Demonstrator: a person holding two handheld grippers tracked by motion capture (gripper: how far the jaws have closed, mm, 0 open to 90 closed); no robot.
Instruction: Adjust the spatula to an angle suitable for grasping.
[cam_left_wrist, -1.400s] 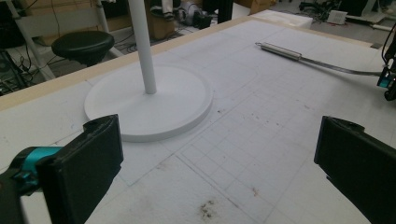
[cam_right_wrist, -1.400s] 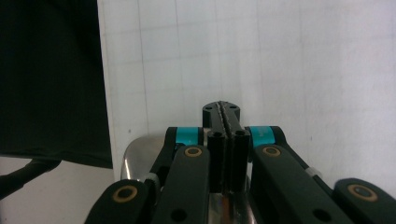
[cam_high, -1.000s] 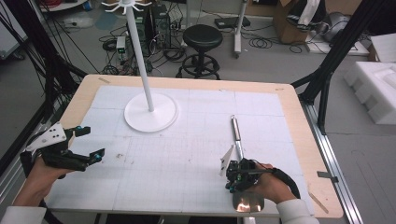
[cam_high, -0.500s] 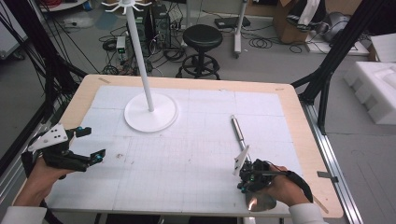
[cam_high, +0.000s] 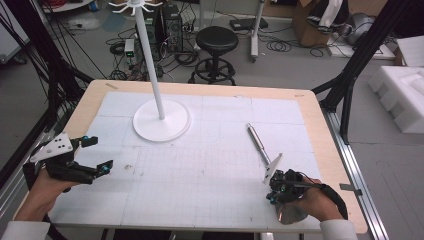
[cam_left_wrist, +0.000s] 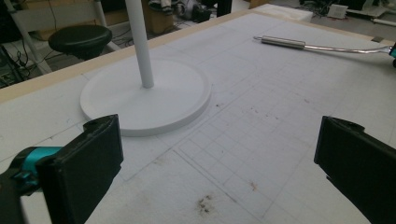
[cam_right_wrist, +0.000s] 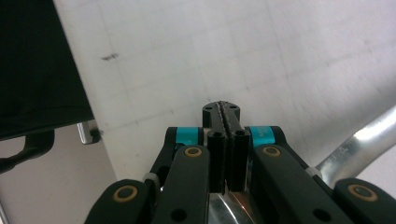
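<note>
White gridded mat (cam_high: 210, 165): right gripper (cam_high: 274, 192) clamped on the metal ladle (cam_high: 260, 145); left gripper (cam_high: 97, 155) gapes wide, empty.

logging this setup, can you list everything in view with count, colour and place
stand: 1, white, round base and tall pole, far left part of the mat
ladle: 1, shiny metal, handle lying on the right of the mat, bowl end at the near edge by the right hand
mat: 1, white with a grid, covers most of the table
table: 1, light wood rim
stool: 1, black, on the floor beyond the table
foam blocks: white, floor at far right, count unclear
left gripper: 1, black fingers wide open, nothing between them, near left
right gripper: 1, black fingers shut together, near right by the ladle's bowl end
hands: 2, one on each gripper
</note>
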